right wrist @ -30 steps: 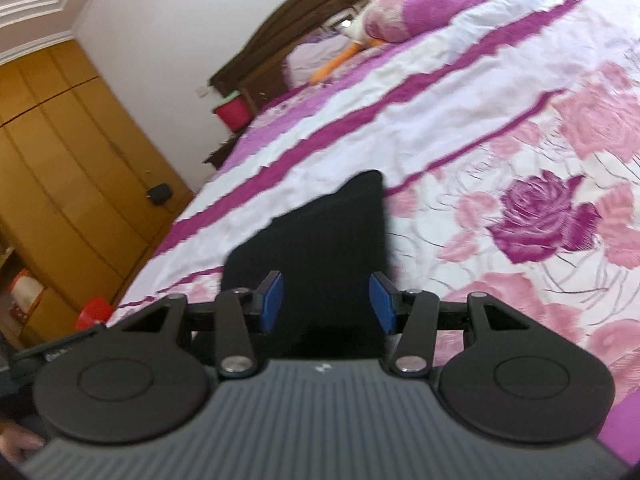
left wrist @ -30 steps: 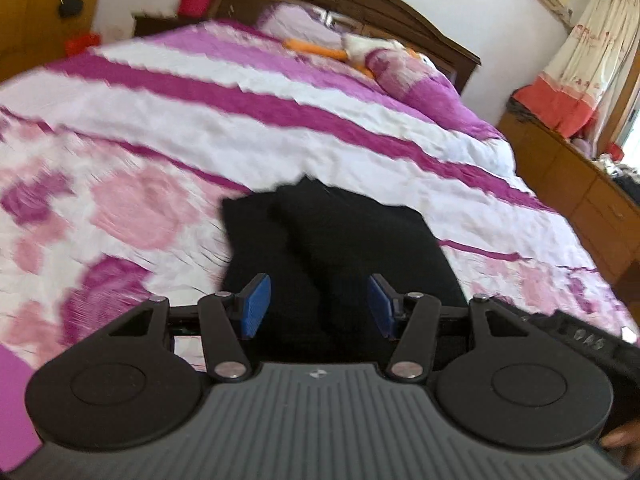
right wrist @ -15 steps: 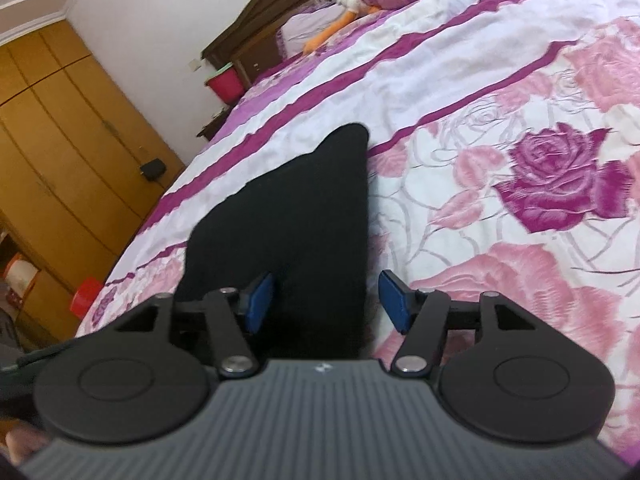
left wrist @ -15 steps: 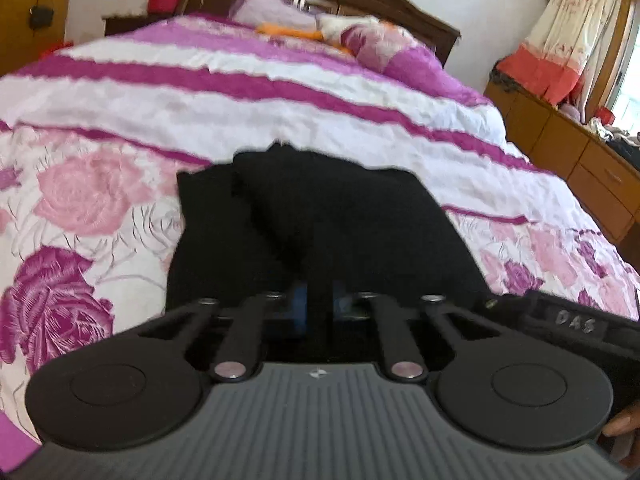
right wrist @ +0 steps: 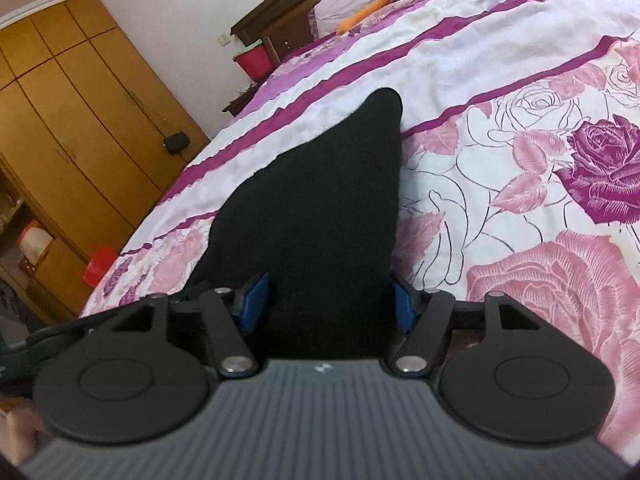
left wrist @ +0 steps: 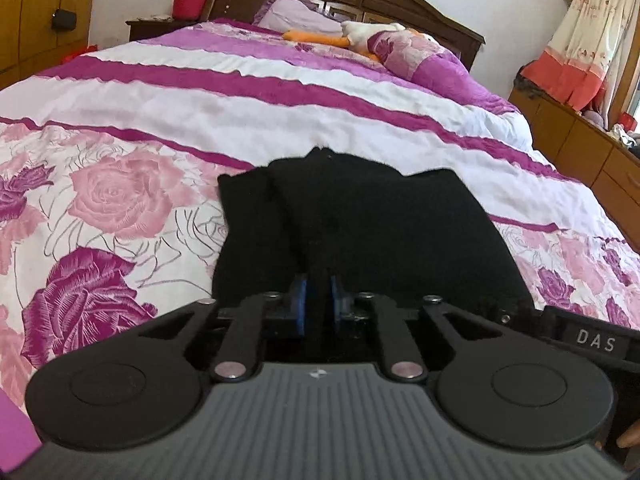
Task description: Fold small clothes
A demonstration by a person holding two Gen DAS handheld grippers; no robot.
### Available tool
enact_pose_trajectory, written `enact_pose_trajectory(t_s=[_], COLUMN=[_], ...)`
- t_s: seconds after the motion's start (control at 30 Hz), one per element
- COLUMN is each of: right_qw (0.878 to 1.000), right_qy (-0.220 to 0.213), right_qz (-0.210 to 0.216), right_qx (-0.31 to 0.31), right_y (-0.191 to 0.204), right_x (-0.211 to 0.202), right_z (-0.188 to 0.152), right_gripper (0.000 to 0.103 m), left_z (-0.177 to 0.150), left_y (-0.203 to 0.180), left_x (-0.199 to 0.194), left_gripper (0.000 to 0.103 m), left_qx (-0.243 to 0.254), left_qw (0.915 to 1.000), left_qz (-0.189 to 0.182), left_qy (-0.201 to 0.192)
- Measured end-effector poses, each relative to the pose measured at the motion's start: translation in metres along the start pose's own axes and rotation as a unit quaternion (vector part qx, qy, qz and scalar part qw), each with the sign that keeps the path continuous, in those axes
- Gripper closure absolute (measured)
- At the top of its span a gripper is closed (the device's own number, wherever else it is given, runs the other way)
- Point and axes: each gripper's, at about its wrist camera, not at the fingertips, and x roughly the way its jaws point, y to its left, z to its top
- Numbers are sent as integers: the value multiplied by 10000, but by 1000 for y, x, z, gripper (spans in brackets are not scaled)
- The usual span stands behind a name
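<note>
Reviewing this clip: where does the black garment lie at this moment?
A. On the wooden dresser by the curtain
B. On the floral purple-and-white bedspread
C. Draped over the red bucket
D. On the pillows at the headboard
B: the black garment lies spread on the rose-patterned bedspread, just ahead of both grippers, well short of the pillows and the red bucket.
</note>
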Motion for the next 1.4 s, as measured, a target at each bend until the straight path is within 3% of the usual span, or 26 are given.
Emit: enact_pose_trajectory(t_s=[0.1,0.13,0.27,0.6,0.87,0.93,0.97,1.07,1.13,1.3,1.4], right_qw=[9999,9999,9996,9991,9972,9968,9966,9956,9944,9894,9880], right_qy=[-37,-62,-229,-10,86,116,131,185,163,257,342], right_qz=[42,55,31,384,694,747,757,797,879,1153,1208], right_qx=[96,126,172,153,257,277,292,459,560,840,898], right_y=[-3,-5,-12,-16,-16,-15,-15,-14,-14,-9,-8], right_x=[-3,-3,-6,22,38,42,43,43,37,17,-6], right_z=[5,6,13,12,16,17,17,20,23,35,41], right_gripper=[37,37,37,34,35,37,43,60,64,67,67], left_z=[3,4,6,6,7,7,7,7,6,8,10], left_y=[0,1,11,30,50,52,53,54,57,43,19], left_x=[1,3,13,30,41,43,44,46,45,30,15], left_gripper=[55,51,47,42,42,45,48,66,79,86,86], left_qx=[13,9,-163,-477,-1133,-1205,-1246,-1396,-1605,-1754,-1528], left_qw=[9998,9997,9998,9978,9860,9832,9818,9757,9677,9507,9512], left_qz=[187,239,88,-399,-1191,-1337,-1405,-1654,-1913,-2532,-2661], left_qy=[-68,-56,85,208,280,296,300,327,349,353,329])
